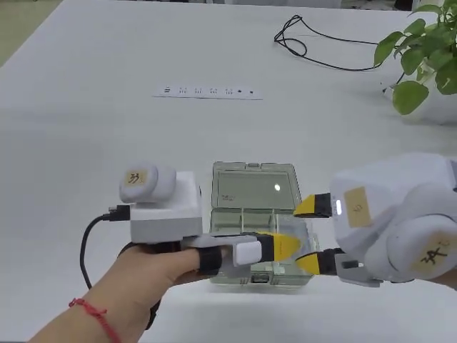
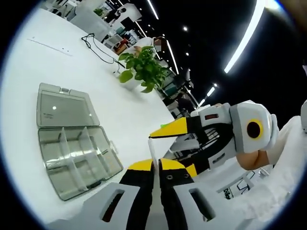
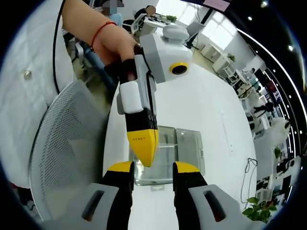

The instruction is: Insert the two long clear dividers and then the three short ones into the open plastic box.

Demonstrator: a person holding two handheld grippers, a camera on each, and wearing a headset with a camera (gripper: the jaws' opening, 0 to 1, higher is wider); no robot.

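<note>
The white table (image 1: 107,143) took up most of what I looked down on. My right gripper (image 1: 311,234) came in from the right, its jaws standing well apart, one yellow tip near the hinge line of the box and the other near its front right corner. In the right gripper view those jaws (image 3: 153,168) were spread with the left gripper's tip (image 3: 143,143) between them. My left hand (image 1: 150,275) held the left gripper (image 1: 285,246) across the front of the box, tip pointing right. In its own view its jaws (image 2: 156,165) were pressed nearly together on a thin clear divider (image 2: 152,151) that stuck up from between them; I could not tell whether it was a long or a short one. The right gripper (image 2: 180,148) hung just beyond that strip.

The open plastic box (image 1: 243,218) lay on the table close to me, under both tips, its lid (image 1: 253,186) folded flat away from me. From the left gripper view the box (image 2: 98,160) had dividers standing in it; how many I could not count. A leafy plant (image 1: 421,50) stood at the far right, a black cable (image 1: 314,46) looped beside it, and a pale strip with small marks (image 1: 207,91) lay farther back. A red string (image 1: 93,314) circled my left wrist.
</note>
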